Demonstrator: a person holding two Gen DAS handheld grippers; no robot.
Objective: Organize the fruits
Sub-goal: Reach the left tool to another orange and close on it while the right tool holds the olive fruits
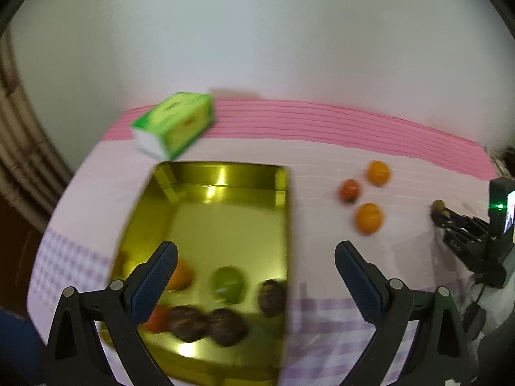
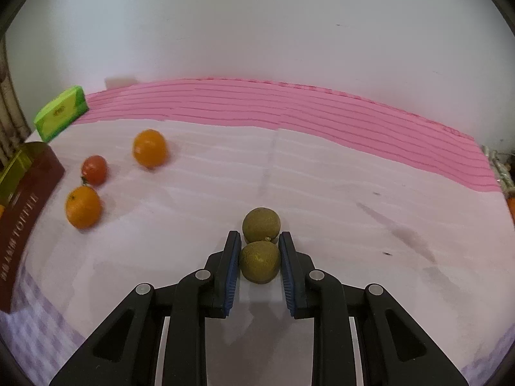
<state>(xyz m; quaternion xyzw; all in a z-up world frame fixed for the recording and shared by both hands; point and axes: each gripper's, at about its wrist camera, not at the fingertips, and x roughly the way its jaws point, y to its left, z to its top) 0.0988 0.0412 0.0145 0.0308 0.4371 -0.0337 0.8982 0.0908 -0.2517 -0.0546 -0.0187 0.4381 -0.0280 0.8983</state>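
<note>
My right gripper (image 2: 260, 247) is shut on an olive-brown round fruit (image 2: 260, 262) low over the cloth; a second one (image 2: 261, 224) lies just beyond it, touching. Two oranges (image 2: 149, 148) (image 2: 83, 207) and a red tomato (image 2: 94, 169) lie to the left. My left gripper (image 1: 256, 265) is open and empty above the gold tin (image 1: 225, 222). The tin holds an orange (image 1: 180, 278), a green fruit (image 1: 227, 284), a red fruit (image 1: 156, 320) and three dark brown fruits (image 1: 225, 326). The right gripper also shows in the left wrist view (image 1: 439, 212), at the right edge.
A green tissue box (image 1: 175, 122) stands at the back left of the table, near the white wall. The table carries a pink striped cloth (image 2: 322, 167). The tin's maroon outer side (image 2: 22, 222) shows at the left of the right wrist view.
</note>
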